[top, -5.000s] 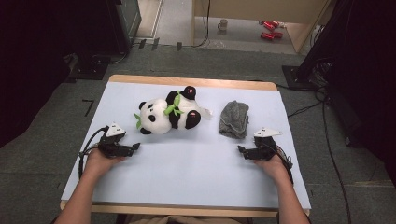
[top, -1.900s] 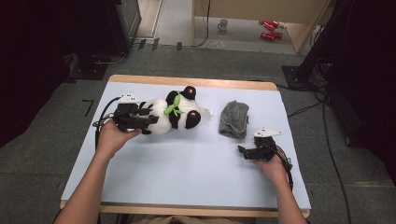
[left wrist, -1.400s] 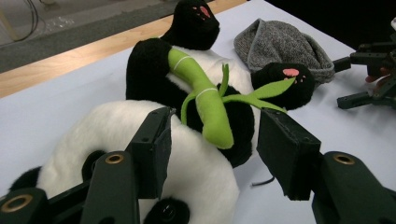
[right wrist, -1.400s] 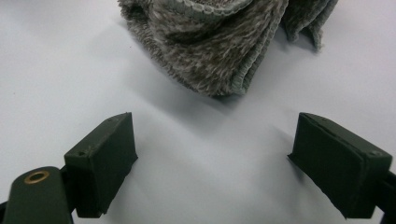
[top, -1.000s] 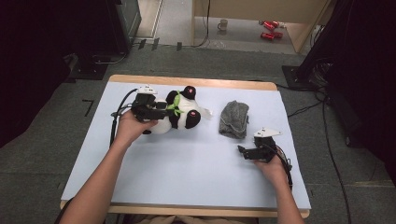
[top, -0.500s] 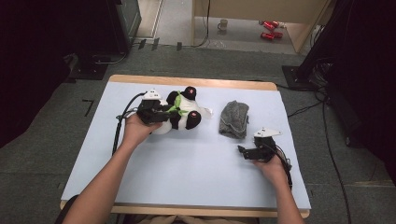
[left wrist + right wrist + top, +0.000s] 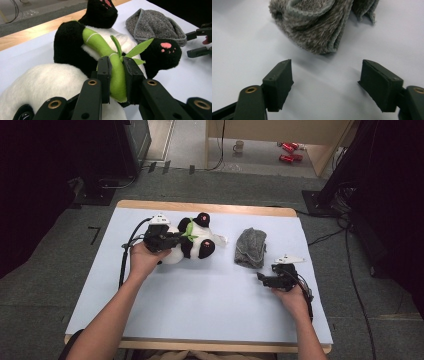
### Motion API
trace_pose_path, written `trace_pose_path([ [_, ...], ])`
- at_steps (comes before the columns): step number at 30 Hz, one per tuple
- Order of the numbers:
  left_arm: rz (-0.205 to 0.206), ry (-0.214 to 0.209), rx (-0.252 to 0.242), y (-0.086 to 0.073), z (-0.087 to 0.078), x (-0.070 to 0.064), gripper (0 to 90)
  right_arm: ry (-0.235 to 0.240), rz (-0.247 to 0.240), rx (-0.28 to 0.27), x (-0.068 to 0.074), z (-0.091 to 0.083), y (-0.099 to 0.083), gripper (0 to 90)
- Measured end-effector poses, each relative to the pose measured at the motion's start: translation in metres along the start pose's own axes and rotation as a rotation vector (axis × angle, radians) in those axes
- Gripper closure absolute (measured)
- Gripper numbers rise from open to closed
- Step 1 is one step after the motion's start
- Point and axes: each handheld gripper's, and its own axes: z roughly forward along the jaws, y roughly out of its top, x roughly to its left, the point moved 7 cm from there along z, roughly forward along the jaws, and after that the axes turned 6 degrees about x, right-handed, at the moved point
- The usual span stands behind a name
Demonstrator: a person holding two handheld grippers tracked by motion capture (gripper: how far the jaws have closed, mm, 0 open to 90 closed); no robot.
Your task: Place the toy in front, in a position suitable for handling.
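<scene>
1. Lying near the far edge of the table (image 7: 200, 300), left of centre: plush panda (image 7: 192, 242), on its back, paws up, with a green felt bamboo stalk (image 7: 110, 62) across its chest
2. Change noted: left gripper (image 7: 117, 75) has travelled from the near-left of the table up to the panda over the last few seconds; panda shifted only slightly. Judged meaning: grasp step reached, lift not yet begun
3. Left gripper, state: jaws nearly closed, clamped on the lower end of the bamboo stalk, one jaw on each side; white head fur just below
4. Right gripper (image 7: 325, 82), state: jaws wide apart, holding nothing, resting low over bare table, unmoved
5. Grey knitted cloth (image 7: 250, 247): crumpled, right of the panda, just ahead of the right gripper, apart from it
</scene>
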Motion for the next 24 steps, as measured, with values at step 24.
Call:
trace_pose_path([
  [24,-0.001,-0.029,0.01,-0.015,-0.032,-0.054,77.9,-0.024,0.074,-0.145,0.003,-0.023,0.045,27.3],
])
